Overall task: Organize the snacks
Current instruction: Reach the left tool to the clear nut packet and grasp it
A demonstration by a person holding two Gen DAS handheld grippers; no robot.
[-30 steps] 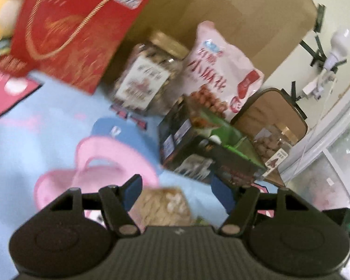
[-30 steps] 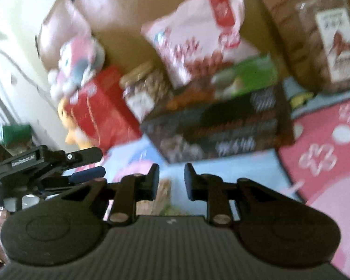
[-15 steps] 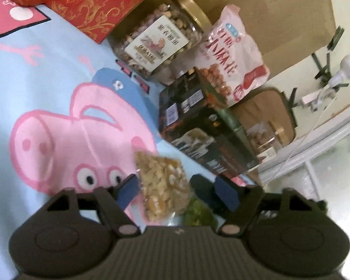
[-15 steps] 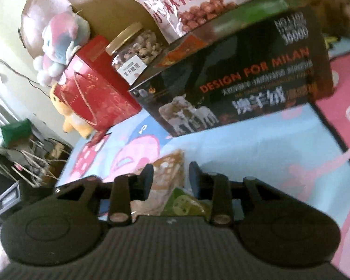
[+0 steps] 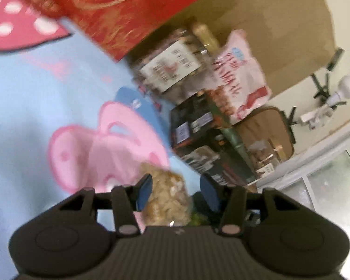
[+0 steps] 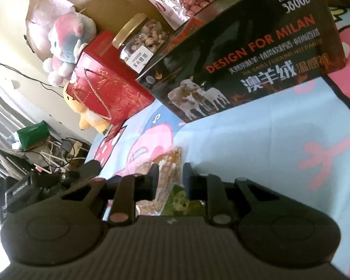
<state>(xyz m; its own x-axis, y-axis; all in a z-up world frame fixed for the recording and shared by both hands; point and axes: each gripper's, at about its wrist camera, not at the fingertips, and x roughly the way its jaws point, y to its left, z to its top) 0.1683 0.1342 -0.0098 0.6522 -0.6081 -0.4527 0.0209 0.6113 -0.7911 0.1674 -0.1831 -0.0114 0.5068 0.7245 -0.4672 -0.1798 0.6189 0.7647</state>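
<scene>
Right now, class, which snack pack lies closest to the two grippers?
The clear packet of pale nuts, lying flat on the cartoon-pig mat between both grippers' fingers; the jar and pink bag stand farther back by the cardboard.

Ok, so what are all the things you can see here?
snack packet: one, clear with golden pieces, lying nearest
green packet: one, green, at the snack packet's near end
dark box: one, black with sheep picture, behind the packets
snack bag: one, pink and white, behind the dark box
jar: one, gold lid, beside the snack bag
gift bag: one, red, beside the jar
plush toys: two, pink-white and yellow, by the gift bag
blanket: one, light blue with pink pig, under everything
left tool: one, black, jaws just closing around the snack packet
right tool: one, black, jaws just closing, snack packet between them
</scene>
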